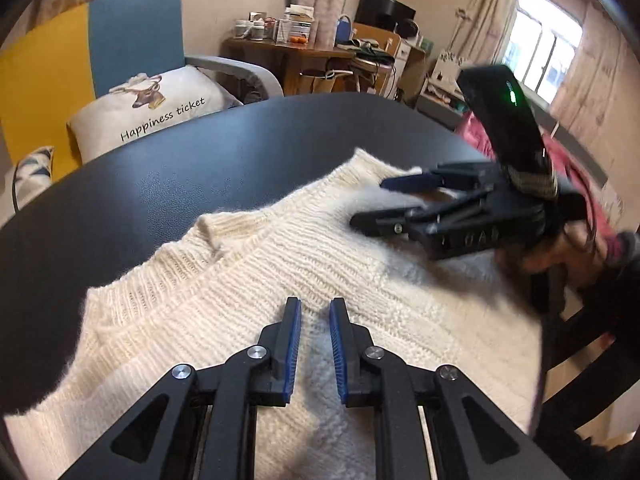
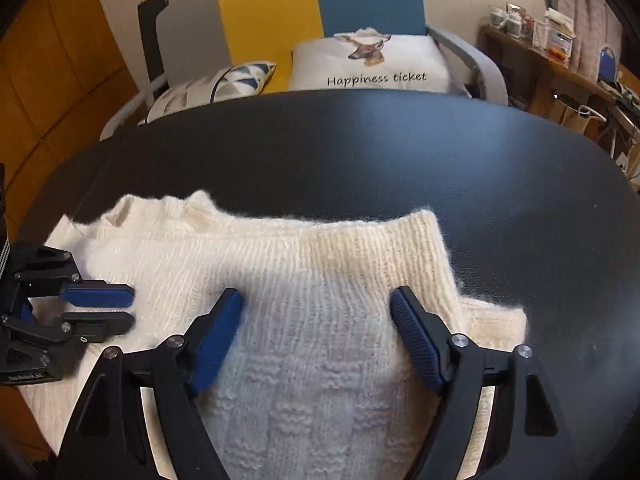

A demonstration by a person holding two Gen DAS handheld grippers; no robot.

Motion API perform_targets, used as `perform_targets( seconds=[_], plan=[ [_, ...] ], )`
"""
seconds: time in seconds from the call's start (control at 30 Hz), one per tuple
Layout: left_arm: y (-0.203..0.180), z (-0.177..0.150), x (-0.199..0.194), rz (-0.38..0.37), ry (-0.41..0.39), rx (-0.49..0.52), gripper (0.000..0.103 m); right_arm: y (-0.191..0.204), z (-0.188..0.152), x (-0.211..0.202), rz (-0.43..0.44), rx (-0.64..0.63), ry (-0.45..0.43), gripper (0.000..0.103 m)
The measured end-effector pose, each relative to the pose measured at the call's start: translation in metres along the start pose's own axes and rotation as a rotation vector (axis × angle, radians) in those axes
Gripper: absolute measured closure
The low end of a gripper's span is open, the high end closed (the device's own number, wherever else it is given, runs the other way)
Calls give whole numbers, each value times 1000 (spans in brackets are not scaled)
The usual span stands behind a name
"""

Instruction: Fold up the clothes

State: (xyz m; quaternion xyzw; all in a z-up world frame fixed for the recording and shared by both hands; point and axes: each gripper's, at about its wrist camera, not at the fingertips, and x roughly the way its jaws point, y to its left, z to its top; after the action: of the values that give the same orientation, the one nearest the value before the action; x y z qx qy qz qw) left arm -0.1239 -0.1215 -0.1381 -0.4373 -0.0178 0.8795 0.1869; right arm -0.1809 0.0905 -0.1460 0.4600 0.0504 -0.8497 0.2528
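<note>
A cream knitted sweater [image 1: 240,280] [image 2: 340,248] lies spread on a black round table [image 1: 200,152] [image 2: 360,152], its collar toward the far left edge of the garment. My left gripper [image 1: 315,308] [image 2: 98,308] hovers over the sweater's body with a narrow gap between its blue pads and nothing pinched in it. My right gripper [image 2: 317,295] [image 1: 370,203] stands wide open just above the knit near the sweater's far right corner, with cloth under it but none between the pads. A hand [image 1: 560,248] holds the right gripper.
Behind the table stands a yellow and blue armchair with a white "Happiness ticket" pillow [image 1: 160,108] [image 2: 372,64]. A cluttered wooden desk [image 1: 288,52] is by the far wall. Pink cloth [image 1: 560,152] lies off the table's right edge. Bare tabletop lies beyond the sweater.
</note>
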Motion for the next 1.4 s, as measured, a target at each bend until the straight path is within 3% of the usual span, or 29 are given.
perform_targets(
  seconds=[0.17, 0.3, 0.37, 0.4, 0.43, 0.57, 0.7, 0.87, 1.0, 1.17, 1.3, 1.4],
  plan=[
    [10, -15, -48, 8, -58, -83, 89, 10, 2, -19, -24, -6, 15, 24],
    [20, -62, -98, 75, -103, -185, 89, 37, -12, -53, 30, -75, -24, 24],
    [27, -89, -100, 137, -44, -232, 88, 54, -28, -65, 51, -110, -18, 23],
    [31, -102, -99, 171, -15, -250, 88, 60, -40, -60, 72, -98, 31, 23],
    [34, -113, -99, 166, -35, -255, 88, 64, -51, -50, 81, -76, 95, 23],
    [41, -134, -102, 178, -77, -263, 88, 89, -89, -49, 16, -87, 34, 16],
    [44, -137, -113, 229, -78, -273, 88, 100, -99, -60, 8, -40, 30, 14],
    [56, -179, -167, 190, -176, -439, 85, 110, -112, -70, -13, -88, 0, 14],
    [59, -226, -211, 162, -251, -490, 80, 113, -118, -83, -8, -56, -30, 14],
    [57, -247, -222, 153, -242, -425, 76, 124, -127, -112, 83, -22, -102, 14],
    [51, -248, -217, 95, -254, -392, 74, 154, -135, -116, 126, -94, -58, 14],
    [54, -248, -207, 54, -218, -381, 73, 174, -135, -114, 140, -146, -34, 14]
  ],
)
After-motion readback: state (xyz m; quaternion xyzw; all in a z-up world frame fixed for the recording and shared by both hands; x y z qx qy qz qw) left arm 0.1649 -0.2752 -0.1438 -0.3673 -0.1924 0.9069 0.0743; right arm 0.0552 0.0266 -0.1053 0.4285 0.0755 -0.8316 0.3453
